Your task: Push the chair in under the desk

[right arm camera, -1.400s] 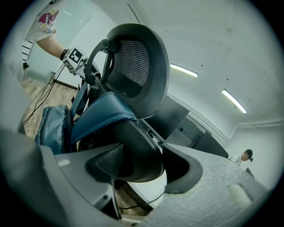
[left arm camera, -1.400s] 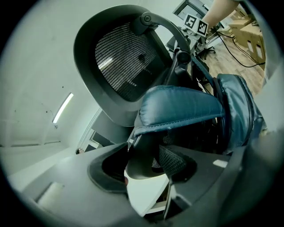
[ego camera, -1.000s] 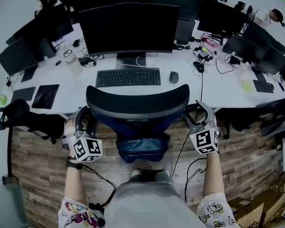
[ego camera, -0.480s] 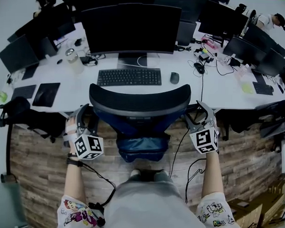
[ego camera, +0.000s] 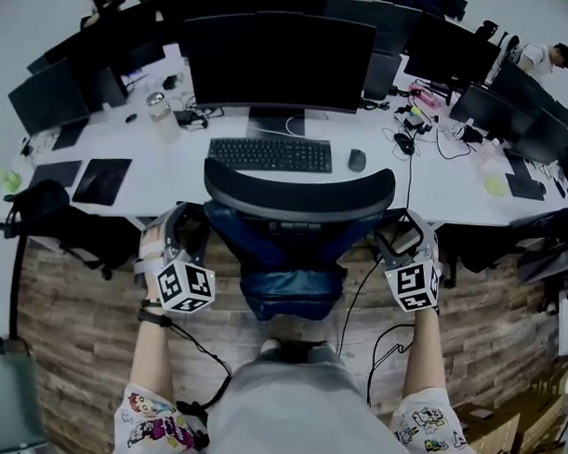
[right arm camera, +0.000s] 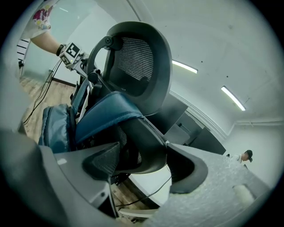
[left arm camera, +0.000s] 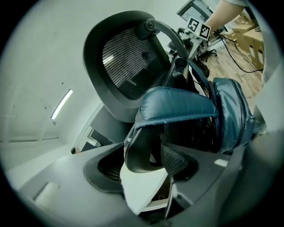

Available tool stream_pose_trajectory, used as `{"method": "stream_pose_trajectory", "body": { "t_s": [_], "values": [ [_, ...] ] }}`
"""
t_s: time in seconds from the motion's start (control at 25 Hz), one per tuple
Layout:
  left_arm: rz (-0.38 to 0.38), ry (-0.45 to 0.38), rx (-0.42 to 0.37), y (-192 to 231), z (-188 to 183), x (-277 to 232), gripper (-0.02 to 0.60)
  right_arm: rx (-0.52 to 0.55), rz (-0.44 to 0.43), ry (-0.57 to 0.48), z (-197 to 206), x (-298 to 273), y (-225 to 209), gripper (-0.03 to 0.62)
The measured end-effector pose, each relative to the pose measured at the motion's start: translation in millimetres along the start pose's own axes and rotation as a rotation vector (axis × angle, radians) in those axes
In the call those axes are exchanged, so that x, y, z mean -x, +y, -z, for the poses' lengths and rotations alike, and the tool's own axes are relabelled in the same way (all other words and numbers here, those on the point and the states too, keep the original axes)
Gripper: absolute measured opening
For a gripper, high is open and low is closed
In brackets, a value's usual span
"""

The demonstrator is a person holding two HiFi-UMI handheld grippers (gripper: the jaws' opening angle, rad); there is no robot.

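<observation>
The black mesh-backed office chair (ego camera: 299,196) stands at the white desk (ego camera: 155,184), its backrest top over the desk's front edge. A blue padded cushion (ego camera: 291,291) hangs behind it. My left gripper (ego camera: 183,229) is at the chair's left side and my right gripper (ego camera: 402,237) at its right side. In the left gripper view a dark curved part of the chair's frame (left arm camera: 144,155) lies between the jaws, which are opening. The right gripper view shows the same on the other side (right arm camera: 142,150), jaws opening too. Neither pair of pads visibly presses on it.
On the desk ahead are a keyboard (ego camera: 271,154), a mouse (ego camera: 357,160) and a large monitor (ego camera: 276,58). Cables (ego camera: 361,299) hang below the desk at the right. Dark bags (ego camera: 43,213) sit under the desk at the left. More monitors line the far desks.
The chair has rolled forward toward the desk, its backrest now nearer the keyboard. Both grippers went forward with it.
</observation>
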State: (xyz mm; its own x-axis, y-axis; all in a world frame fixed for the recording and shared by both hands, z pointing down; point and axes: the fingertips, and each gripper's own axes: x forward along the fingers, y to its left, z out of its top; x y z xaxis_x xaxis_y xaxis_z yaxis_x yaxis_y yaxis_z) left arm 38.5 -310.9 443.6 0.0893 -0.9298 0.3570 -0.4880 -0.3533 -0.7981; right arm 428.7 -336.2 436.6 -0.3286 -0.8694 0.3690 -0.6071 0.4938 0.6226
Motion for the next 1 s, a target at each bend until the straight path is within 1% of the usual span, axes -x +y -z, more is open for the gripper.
{"method": "stream_pose_trajectory", "body": {
  "t_s": [0.2,0.36,0.52,0.64,0.84,1.0],
  "values": [
    [-0.006,-0.010,0.007,1.9,2.6,12.7,0.265,-0.024,-0.011,0.006,5.1,15.5,16.8,0.325],
    [-0.007,-0.024,0.028,1.0,-0.1,28.3,0.267,-0.073,-0.012,-0.020,-3.8,29.8,30.6,0.325],
    [0.001,-0.044,0.105,-4.2,-2.1,44.3,0.267,-0.142,-0.011,-0.070,-19.1,46.2,48.0,0.325],
    [0.029,-0.053,0.166,-13.8,-4.2,53.9,0.267,-0.196,-0.017,-0.104,-29.5,58.4,60.2,0.325],
    [0.077,-0.080,0.273,-30.4,-9.1,69.5,0.265,-0.303,-0.050,-0.165,-48.6,75.4,82.5,0.291],
    [0.128,-0.100,0.345,-44.9,-17.1,80.8,0.256,-0.365,-0.096,-0.205,-64.8,83.5,103.5,0.261]
  ]
}}
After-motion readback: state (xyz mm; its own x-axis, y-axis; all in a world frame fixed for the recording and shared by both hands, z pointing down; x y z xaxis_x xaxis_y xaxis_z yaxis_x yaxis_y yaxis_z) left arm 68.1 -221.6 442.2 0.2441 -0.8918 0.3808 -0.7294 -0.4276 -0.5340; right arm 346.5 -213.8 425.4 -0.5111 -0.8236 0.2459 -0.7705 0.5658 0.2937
